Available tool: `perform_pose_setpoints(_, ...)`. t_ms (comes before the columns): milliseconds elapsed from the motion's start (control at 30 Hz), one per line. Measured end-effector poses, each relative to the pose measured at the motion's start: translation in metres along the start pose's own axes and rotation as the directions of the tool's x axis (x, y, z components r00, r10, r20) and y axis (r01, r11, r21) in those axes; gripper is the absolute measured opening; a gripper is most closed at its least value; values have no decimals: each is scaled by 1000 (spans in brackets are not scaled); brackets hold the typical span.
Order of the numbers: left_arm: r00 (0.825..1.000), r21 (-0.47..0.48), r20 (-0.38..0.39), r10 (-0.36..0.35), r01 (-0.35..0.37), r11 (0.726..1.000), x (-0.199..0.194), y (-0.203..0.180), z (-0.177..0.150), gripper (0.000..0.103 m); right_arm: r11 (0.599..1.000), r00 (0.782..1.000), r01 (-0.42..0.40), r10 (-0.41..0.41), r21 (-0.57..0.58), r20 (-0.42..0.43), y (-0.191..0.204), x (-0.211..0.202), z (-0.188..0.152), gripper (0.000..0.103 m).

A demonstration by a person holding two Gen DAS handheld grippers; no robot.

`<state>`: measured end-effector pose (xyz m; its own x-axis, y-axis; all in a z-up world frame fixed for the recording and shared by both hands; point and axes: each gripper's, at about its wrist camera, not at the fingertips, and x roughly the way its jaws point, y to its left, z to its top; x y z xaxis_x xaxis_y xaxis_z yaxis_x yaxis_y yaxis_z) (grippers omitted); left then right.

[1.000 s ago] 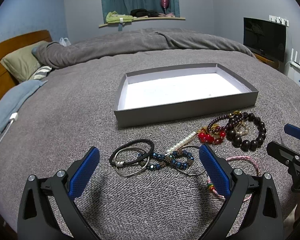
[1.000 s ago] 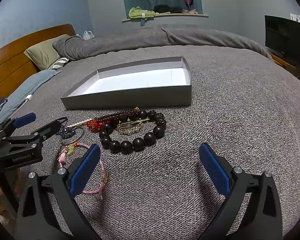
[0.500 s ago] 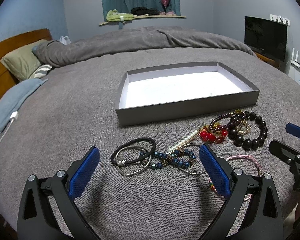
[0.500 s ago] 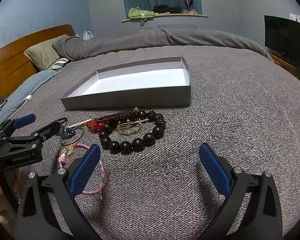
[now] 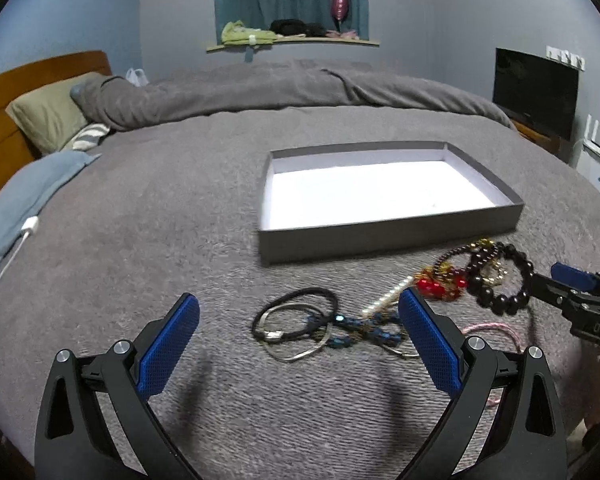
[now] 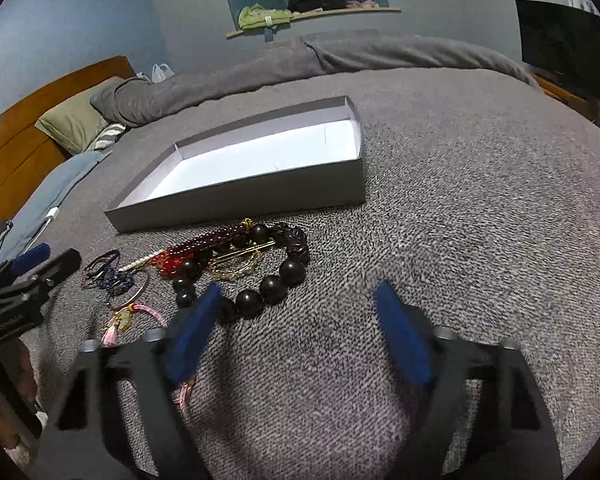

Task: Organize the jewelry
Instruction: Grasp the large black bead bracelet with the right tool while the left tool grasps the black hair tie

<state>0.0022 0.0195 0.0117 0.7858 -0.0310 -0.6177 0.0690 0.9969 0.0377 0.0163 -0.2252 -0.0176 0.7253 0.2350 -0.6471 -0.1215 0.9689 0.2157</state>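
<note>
Grey knitted bedcover (image 6: pixel 480 208) lies under everything here, and on it sits a shallow grey tray (image 6: pixel 260 196) with a white floor, nothing in it. The jewelry lies in a loose heap on the near side of the tray, just short of its front wall.

My right gripper (image 6: pixel 300 332) points down at the cover with its blue pads blurred; its jaws have just been closing from their widest and now stand partly apart. Nothing is gripped between them. The left pad covers the near end of the dark bead bracelet (image 6: pixel 276 284), but I cannot tell whether it touches the beads. Inside that ring of big beads lies a thin gold chain (image 6: pixel 236 268), and a string of small dark red beads (image 6: pixel 208 240) runs along its far side, meeting bright red beads (image 6: pixel 172 260) on the left.

My left gripper (image 5: pixel 296 340) hangs wide open over the left part of the heap, holding nothing. Between its pads I see a black hair tie (image 5: pixel 296 312) overlapping a thin silver bangle (image 5: pixel 296 354), with a blue bead strand (image 5: pixel 360 328) to their right and a short row of white pearls (image 5: pixel 388 298) beyond. A pink cord bracelet (image 5: pixel 496 330) lies near and right, partly hidden behind my right pad.
</note>
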Motion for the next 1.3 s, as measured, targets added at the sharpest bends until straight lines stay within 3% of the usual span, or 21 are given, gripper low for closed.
perform_pose_setpoints(200, 999, -20, -25, 36, -37, 999, 6, 26, 2, 98, 999, 999, -24, 25, 37, -32, 0, 13, 12, 40)
perform_pose_setpoints(333, 996, -15, -22, 85, -85, 996, 7, 48, 3, 98, 996, 994, -56, 62, 67, -86, -1, 25, 16, 32)
perform_pose_setpoints(400, 997, -37, -31, 75, -77, 996, 8, 59, 3, 98, 994, 992, -78, 86, 82, -97, -1, 27, 16, 20)
perform_pose_setpoints(533, 998, -67, -70, 5, -10, 998, 13, 66, 2, 95, 988, 990, -122, 128, 98, -59, -1, 18, 19, 14)
perform_pose_setpoints(600, 996, -60, -74, -47, 42, 997, 14, 61, 2, 84, 986, 989, -147, 148, 83, -7, 2, 6, 21, 14)
perform_pose_setpoints(633, 994, -51, -81, -67, 63, 997, 15, 57, 2, 72, 986, 989, -149, 148, 73, 12, 3, 1, 22, 14)
perform_pose_setpoints(667, 992, -34, -89, -89, 86, 996, 16, 50, 2, 66, 987, 989, -147, 145, 61, 36, 4, -5, 23, 14)
perform_pose_setpoints(900, 986, 105, -77, -149, 156, 982, 17, 3, 2, 56, 985, 969, -174, 169, 12, 178, 12, -40, 30, 14)
perform_pose_setpoints(967, 986, 129, -85, -145, 155, 979, 22, -5, 4, 43, 984, 963, -178, 174, 0, 204, 14, -47, 31, 14)
perform_pose_setpoints(1100, 986, 166, -122, -110, 130, 978, 42, -16, 6, 32, 984, 961, -179, 178, -13, 210, 16, -49, 31, 14)
perform_pose_setpoints(1233, 978, 163, -161, -129, 155, 974, 51, -17, 7, 22, 983, 963, -181, 179, -10, 201, 12, -49, 31, 14)
perform_pose_setpoints(1300, 978, 174, -174, -117, 147, 974, 54, -18, 7, 7, 983, 963, -184, 181, -2, 200, 10, -49, 31, 14)
